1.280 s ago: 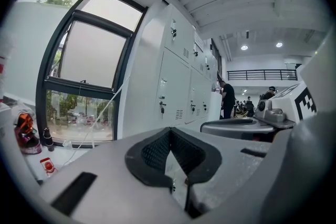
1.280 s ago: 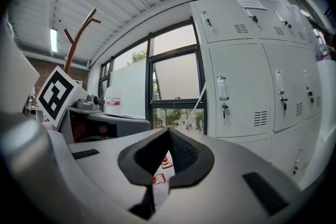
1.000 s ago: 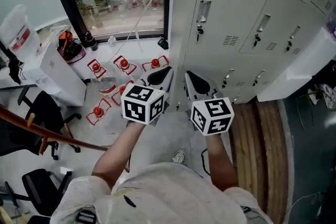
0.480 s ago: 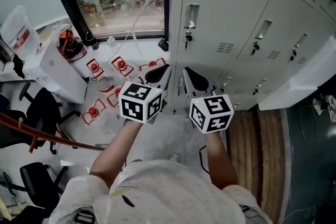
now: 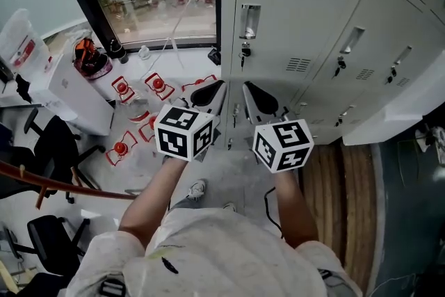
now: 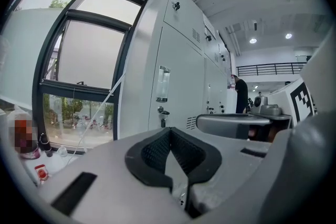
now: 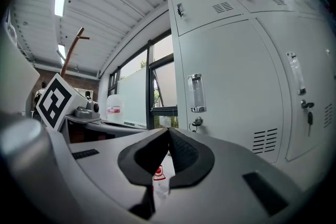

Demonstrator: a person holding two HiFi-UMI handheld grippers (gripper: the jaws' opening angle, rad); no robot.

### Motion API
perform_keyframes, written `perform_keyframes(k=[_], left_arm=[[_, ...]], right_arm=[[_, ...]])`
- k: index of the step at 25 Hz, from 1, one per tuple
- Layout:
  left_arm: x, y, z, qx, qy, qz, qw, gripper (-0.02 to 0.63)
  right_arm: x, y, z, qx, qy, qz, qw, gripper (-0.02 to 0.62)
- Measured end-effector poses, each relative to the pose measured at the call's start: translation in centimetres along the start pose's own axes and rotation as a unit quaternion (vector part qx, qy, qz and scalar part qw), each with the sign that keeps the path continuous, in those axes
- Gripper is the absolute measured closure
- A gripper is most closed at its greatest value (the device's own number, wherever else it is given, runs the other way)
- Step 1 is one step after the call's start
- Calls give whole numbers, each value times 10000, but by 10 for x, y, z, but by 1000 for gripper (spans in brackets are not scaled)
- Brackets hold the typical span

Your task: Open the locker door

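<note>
L hand-held gripper (image 5: 214, 92) & R hand-held gripper (image 5: 254, 95) both shut, empty; we'd open R, then pinch locker door handle (image 5: 249, 20) squarely.

1. Head view: taken from above the person's head, facing steeply down over shoulders and forearms onto the left gripper (image 5: 220, 88) and right gripper (image 5: 247, 88). The lockers (image 5: 361, 3) stand ahead, the window (image 5: 160, 7) to their left and the floor (image 5: 229, 170) below.
2. Left gripper view: set low on that gripper, looking along its jaws at the nearby end locker door (image 6: 178, 86). The window is at left and the right gripper at the right edge.
3. Right gripper view: the same low seat. The door fills the right half, and the left gripper's marker cube (image 7: 52, 102) shows at left.
4. All three views share that door, its handle (image 5: 249, 21) and the window.
</note>
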State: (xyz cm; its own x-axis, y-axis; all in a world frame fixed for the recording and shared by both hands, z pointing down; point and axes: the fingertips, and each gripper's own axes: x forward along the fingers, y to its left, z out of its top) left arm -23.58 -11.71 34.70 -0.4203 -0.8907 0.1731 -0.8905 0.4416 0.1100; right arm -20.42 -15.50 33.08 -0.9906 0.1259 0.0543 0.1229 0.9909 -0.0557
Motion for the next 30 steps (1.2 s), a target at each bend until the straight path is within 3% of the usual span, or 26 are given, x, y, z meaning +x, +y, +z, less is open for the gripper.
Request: perform_keyframes(k=[10, 19, 30], left_arm=[[28, 24, 27, 218, -152, -495, 9984, 600], [43, 55, 35, 159, -191, -811, 9964, 600], [57, 65, 33, 161, -131, -1148, 9932, 600]], right_arm=[[43, -18, 28, -175, -94, -364, 9991, 592], [76, -31, 52, -309, -304, -819, 9957, 589], [99, -44, 64, -420, -339, -1087, 9926, 474]])
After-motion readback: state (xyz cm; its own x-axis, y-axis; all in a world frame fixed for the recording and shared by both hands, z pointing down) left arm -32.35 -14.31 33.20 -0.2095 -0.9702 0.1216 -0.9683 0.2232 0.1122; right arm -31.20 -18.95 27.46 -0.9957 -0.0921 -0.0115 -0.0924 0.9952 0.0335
